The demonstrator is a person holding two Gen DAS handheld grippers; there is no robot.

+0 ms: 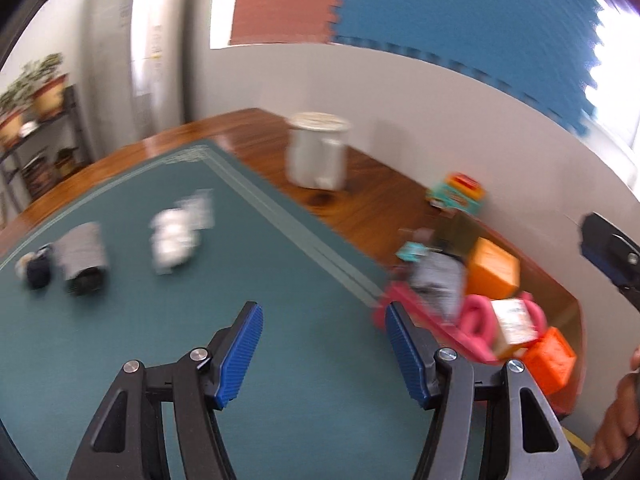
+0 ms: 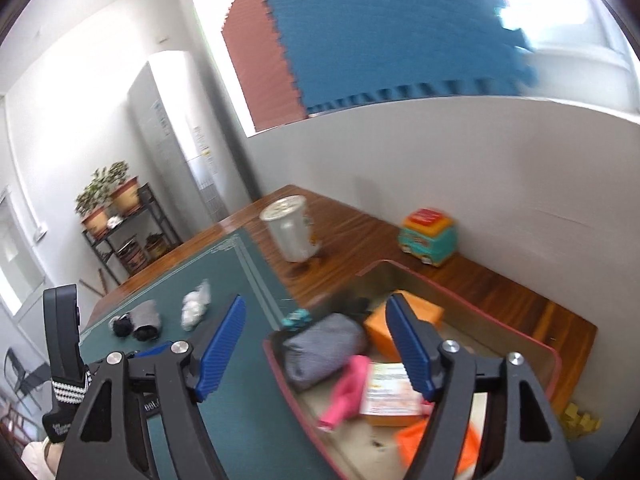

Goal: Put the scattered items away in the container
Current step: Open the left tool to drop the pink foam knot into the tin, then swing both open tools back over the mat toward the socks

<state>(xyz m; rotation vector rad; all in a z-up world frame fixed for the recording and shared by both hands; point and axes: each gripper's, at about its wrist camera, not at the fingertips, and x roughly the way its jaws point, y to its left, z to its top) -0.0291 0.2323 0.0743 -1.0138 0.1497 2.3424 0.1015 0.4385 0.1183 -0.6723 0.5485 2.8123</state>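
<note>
Soft grey fabric, the rolled sock (image 2: pixel 146 317) lies on the green mat (image 2: pixel 248 420), well left of the red-rimmed container (image 2: pixel 554 364); it looks light and squashy, best pinched across its middle. Both the left gripper (image 1: pixel 324 350) and right gripper (image 2: pixel 316 346) gape wide, empty

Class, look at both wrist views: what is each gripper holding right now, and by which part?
Nothing is held. The left gripper is open over the green mat; the right gripper is open above the red-rimmed container.
</note>
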